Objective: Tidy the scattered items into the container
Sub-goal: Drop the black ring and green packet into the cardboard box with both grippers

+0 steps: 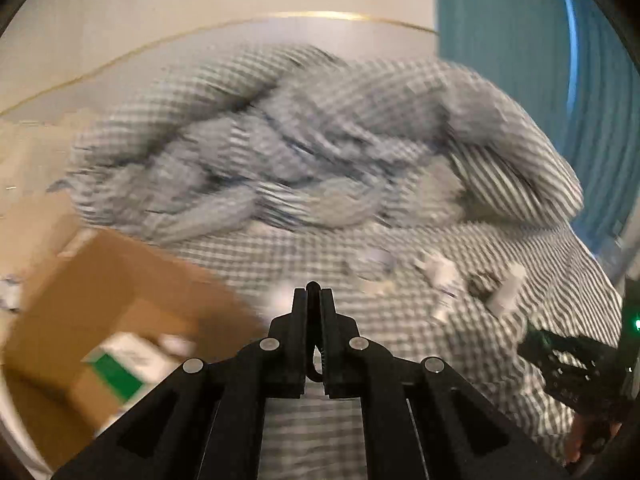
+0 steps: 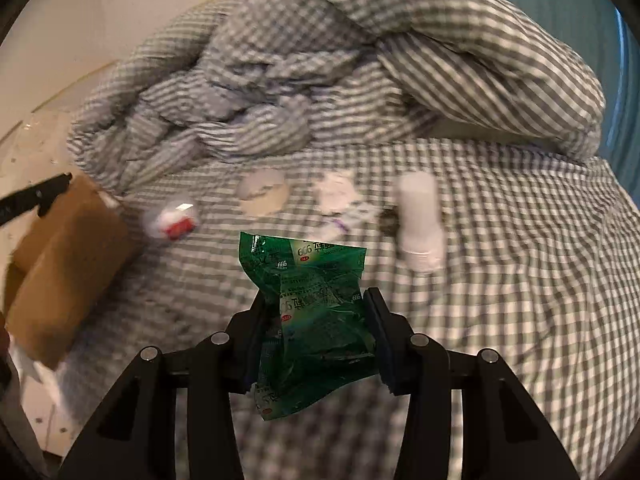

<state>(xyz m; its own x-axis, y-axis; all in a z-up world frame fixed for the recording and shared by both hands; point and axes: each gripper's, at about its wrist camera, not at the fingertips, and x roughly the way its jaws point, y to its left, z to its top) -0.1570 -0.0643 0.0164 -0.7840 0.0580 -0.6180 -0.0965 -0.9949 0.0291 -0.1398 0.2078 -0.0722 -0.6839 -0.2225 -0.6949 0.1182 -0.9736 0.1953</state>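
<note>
My right gripper point(image 2: 316, 300) is shut on a green plastic packet point(image 2: 312, 312) and holds it above the checked bed sheet. On the sheet beyond it lie a white bottle point(image 2: 420, 220), a small red-and-white item point(image 2: 176, 220), a round white piece point(image 2: 262, 192) and a crumpled white wrapper point(image 2: 336, 194). The brown cardboard box point(image 2: 68, 256) stands at the left. My left gripper point(image 1: 313, 296) is shut and empty, just right of the box point(image 1: 120, 312), which holds a green-and-white carton point(image 1: 120, 364). The white bottle point(image 1: 508, 288) lies to its right.
A bunched checked duvet point(image 2: 360, 60) fills the far side of the bed. A blue curtain point(image 1: 520, 60) hangs at the right. The right gripper's body point(image 1: 576, 368) shows at the left wrist view's right edge. Both views are motion-blurred.
</note>
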